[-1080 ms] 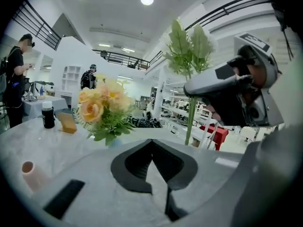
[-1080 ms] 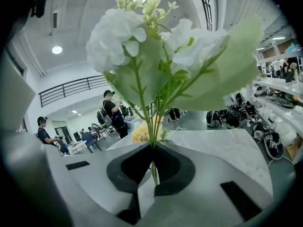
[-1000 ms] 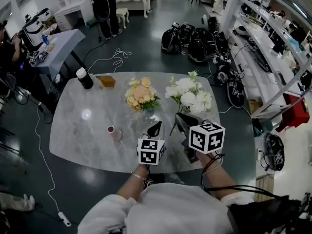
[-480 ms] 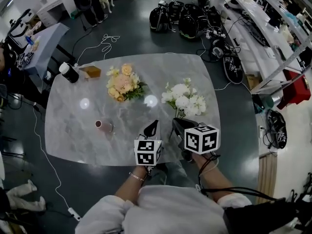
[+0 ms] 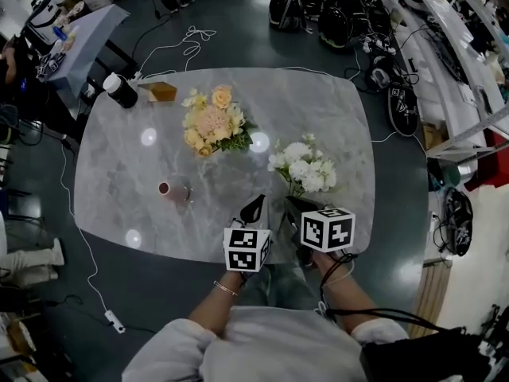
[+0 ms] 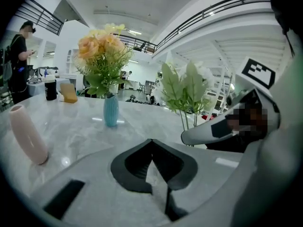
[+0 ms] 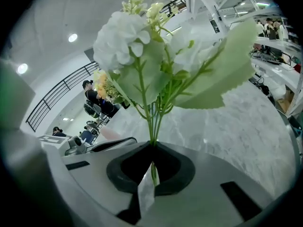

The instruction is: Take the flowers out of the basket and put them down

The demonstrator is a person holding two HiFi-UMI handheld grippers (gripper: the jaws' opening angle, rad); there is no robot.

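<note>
Nearest the camera, the person's two forearms reach out over the near edge of the marble table (image 5: 119, 165), a gripper in each hand. The left gripper (image 6: 152, 146) has its jaws closed tight together with nothing between them, and it hangs over the table's near edge just beside its partner. The right gripper (image 7: 152, 151) has its jaws clamped on the thin green stems (image 7: 154, 119) of the white flowers (image 5: 306, 168). The bunch stands up from the jaws with its blooms and broad leaves spread over the right half of the table. Whether the stem ends touch the marble I can't quite make out; the gripper body covers them.

Left of the grippers, a little further in, a pale pink vase (image 6: 28, 134) stands by itself on the marble. Beyond it, near the table's middle, a bunch of peach and yellow flowers (image 5: 211, 122) sits upright in a small blue vase (image 6: 111, 110), well apart from the white bunch. At the far left corner are a black bottle with a white cap (image 5: 120, 91) and, beside it, a tan block (image 5: 162, 91).

Past the table, a white cable (image 5: 189, 37) loops on the dark floor and a cluster of black gear (image 5: 318, 10) lies at the far right
</note>
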